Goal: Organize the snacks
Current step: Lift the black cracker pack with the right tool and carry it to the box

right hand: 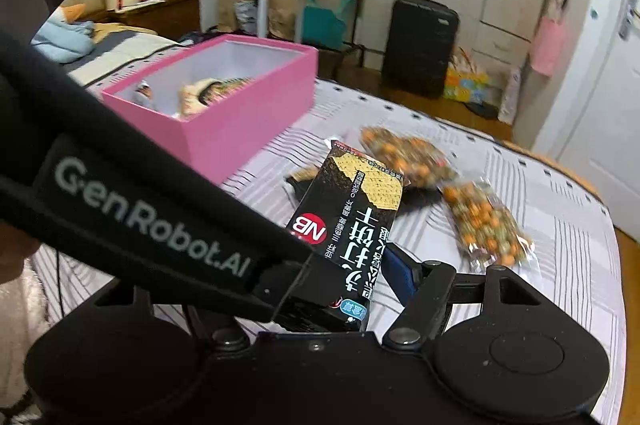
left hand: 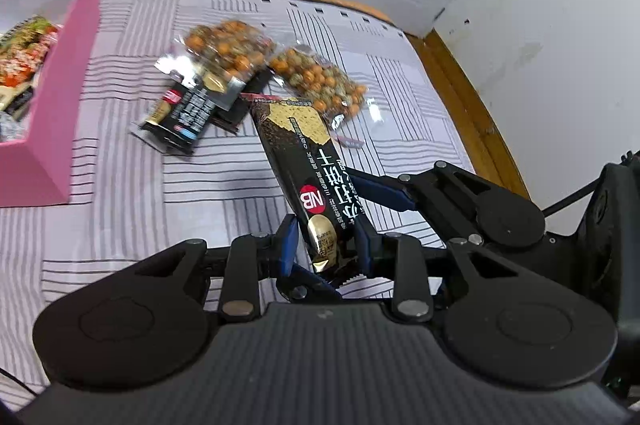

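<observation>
Holding: left gripper (left hand: 326,245) pinches the black cracker packet (left hand: 304,161) at its near end.
Right gripper (right hand: 360,289): closure unclear; blue finger beside the packet.
Packet: lifted over the bed, pink box (left hand: 72,37) nearby.
Handling: probably light, crinkly, brittle inside; grip the end seam.

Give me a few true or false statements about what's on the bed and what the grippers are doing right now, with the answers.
1. The left gripper is shut on the black cracker packet. True.
2. The pink box is empty. False: snack packets already lie inside it.
3. Two clear bags of coated nuts lie on the striped bedsheet, one beside the other. True.
4. The cracker packet is already in the box. False: it is held above the bedsheet, outside the box.
5. The box has its lid on. False: the top is open.
</observation>
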`<state>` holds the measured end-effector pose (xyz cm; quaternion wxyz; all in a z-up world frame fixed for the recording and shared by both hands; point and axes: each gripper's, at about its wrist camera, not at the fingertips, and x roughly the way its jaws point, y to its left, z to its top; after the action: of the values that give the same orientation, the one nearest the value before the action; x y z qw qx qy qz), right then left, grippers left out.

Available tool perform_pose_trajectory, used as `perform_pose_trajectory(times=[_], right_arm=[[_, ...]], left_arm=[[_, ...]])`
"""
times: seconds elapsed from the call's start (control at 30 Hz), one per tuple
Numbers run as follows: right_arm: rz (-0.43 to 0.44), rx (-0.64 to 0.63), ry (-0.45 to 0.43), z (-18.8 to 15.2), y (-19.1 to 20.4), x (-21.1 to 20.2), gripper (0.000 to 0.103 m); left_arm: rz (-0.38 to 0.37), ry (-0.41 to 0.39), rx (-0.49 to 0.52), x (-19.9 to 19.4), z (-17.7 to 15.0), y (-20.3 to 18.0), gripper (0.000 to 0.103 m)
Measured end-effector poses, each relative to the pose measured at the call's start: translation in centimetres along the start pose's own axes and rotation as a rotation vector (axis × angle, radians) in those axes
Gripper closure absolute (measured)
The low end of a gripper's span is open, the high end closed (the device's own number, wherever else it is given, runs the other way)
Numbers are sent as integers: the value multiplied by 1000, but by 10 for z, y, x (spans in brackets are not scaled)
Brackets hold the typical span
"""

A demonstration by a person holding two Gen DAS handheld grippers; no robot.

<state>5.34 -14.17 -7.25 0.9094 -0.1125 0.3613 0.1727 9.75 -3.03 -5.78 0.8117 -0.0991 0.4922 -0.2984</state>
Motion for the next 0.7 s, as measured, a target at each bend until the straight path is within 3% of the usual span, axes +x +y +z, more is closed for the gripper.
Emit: perform_pose_trajectory(times=[0.33, 0.53, 0.7], right_arm=[[76, -128, -82, 47, 35, -5, 31], [142, -155, -165, 79, 53, 19, 31], [209, -172, -165, 105, 69, 49, 31]], left_arm=[[95, -120, -13, -67, 5, 19, 74], [200, -205, -32, -92, 20, 47, 74], [257, -222, -81, -100, 40, 86, 74]])
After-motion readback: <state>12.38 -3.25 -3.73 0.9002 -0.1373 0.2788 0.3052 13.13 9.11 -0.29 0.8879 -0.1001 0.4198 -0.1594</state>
